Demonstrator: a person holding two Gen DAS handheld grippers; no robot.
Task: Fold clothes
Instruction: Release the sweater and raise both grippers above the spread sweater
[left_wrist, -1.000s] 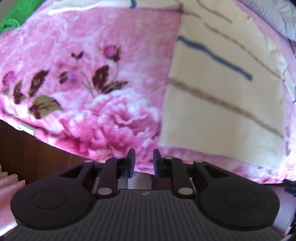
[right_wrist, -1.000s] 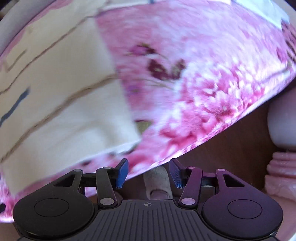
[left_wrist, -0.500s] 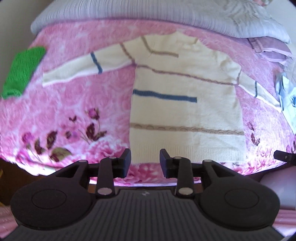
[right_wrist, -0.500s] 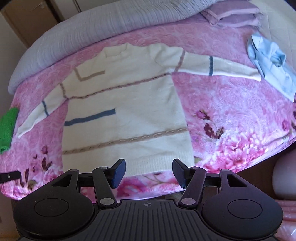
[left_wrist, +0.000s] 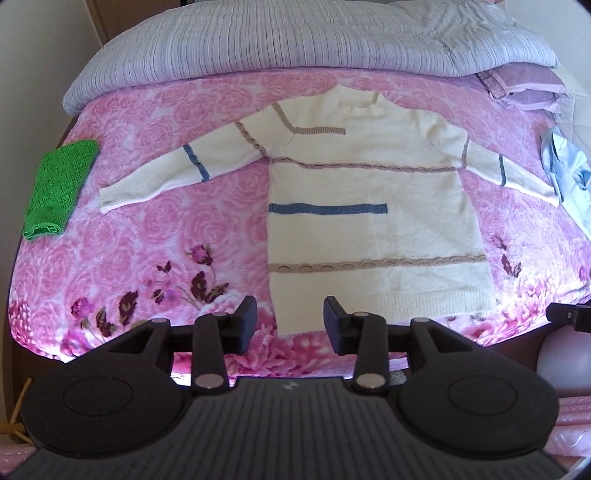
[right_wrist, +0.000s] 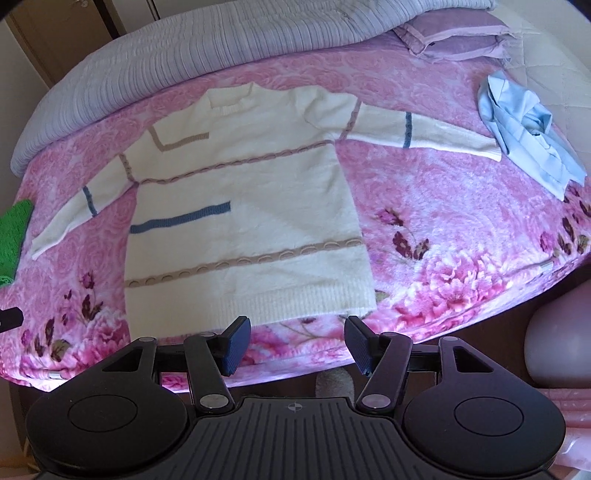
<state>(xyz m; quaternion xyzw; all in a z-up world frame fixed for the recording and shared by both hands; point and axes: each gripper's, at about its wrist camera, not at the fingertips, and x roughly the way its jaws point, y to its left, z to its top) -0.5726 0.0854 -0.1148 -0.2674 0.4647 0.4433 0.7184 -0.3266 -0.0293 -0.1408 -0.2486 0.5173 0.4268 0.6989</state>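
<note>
A cream sweater (left_wrist: 369, 192) (right_wrist: 251, 206) with blue and tan stripes lies flat, front up, on the pink floral blanket (left_wrist: 166, 229) (right_wrist: 443, 221), both sleeves spread outward. My left gripper (left_wrist: 290, 325) hovers high above the hem's left corner; its jaws are opening and hold nothing. Over the hem's right part, my right gripper (right_wrist: 297, 343) stands open and empty. Neither gripper touches the sweater. A tip of the right gripper (left_wrist: 569, 317) shows at the left wrist view's right edge, and a tip of the left gripper (right_wrist: 11, 319) at the right wrist view's left edge.
A folded green knit (left_wrist: 57, 188) (right_wrist: 13, 236) lies at the bed's left edge. A crumpled light-blue shirt (right_wrist: 532, 144) (left_wrist: 569, 181) touches the right sleeve's cuff. A grey striped quilt (left_wrist: 295, 40) and lilac pillows (right_wrist: 454, 40) fill the far side. The wooden bed frame (right_wrist: 498, 332) runs below.
Both grippers rose from close to the hem to high above the bed, so the whole sweater is now in view. The left jaws widened; the right jaws widened slightly.
</note>
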